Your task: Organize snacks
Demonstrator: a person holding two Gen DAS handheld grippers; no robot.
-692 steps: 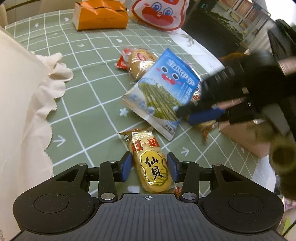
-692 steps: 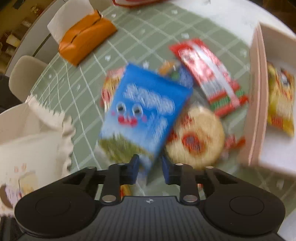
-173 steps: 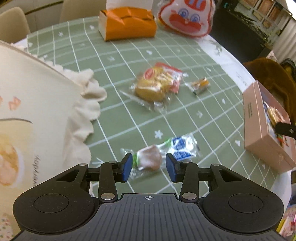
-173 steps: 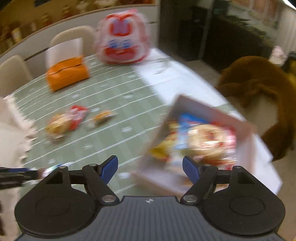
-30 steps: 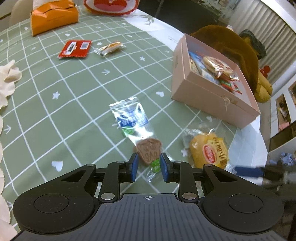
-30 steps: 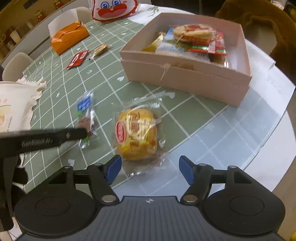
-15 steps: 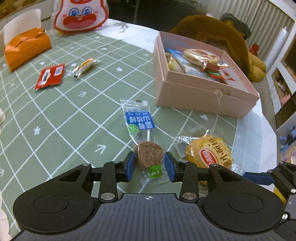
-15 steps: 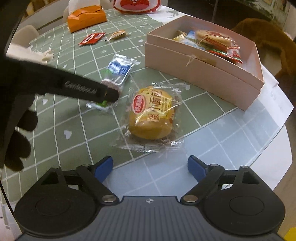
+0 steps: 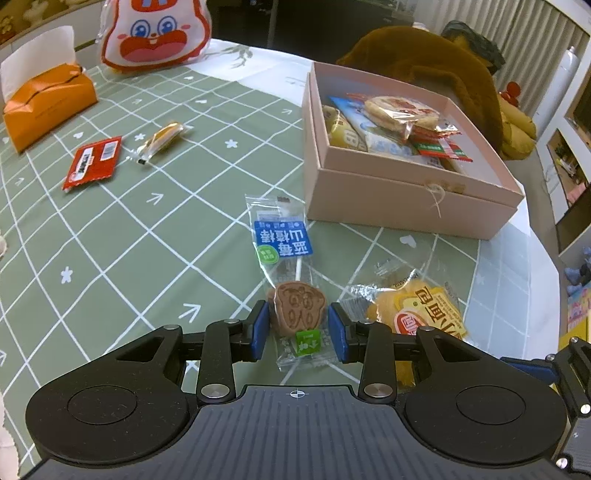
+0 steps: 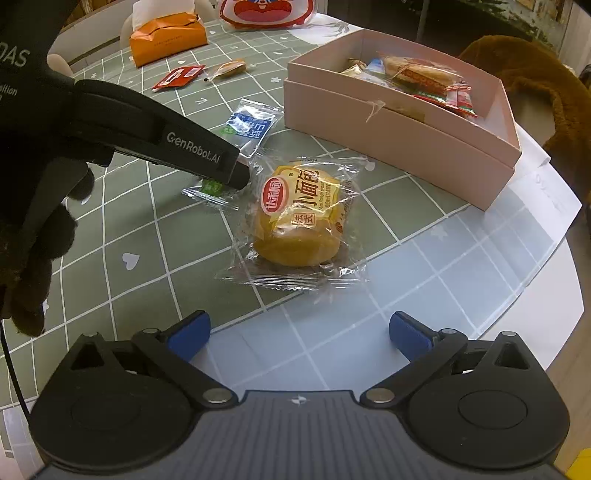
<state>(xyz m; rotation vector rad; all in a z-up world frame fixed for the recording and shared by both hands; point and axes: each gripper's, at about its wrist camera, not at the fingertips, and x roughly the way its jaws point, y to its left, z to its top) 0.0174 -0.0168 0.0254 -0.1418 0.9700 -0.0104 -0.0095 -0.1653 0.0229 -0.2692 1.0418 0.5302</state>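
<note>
A wrapped lollipop (image 9: 297,308) with a brown head and a blue label lies on the green checked cloth. My left gripper (image 9: 298,330) is open and straddles the head, a thin gap on each side. Right beside it lies a yellow bread bun (image 10: 301,216) in clear wrap. My right gripper (image 10: 299,334) hovers just short of the bun, its jaws opening wide with nothing between them. The pink box (image 9: 406,203), holding several snack packets, stands beyond both. In the right wrist view a gloved hand holds the left gripper (image 10: 236,171) over the lollipop (image 10: 251,125).
A red sachet (image 9: 92,162) and a small golden candy (image 9: 162,138) lie at the far left. An orange tissue box (image 9: 48,99) and a rabbit bag (image 9: 155,33) stand at the back. A brown plush (image 9: 424,70) sits behind the box. The table edge curves close on the right.
The left jaws spread and let go of the lollipop head, which now rests on the cloth. The right jaws opened wider, and the bun sits more squarely ahead of them.
</note>
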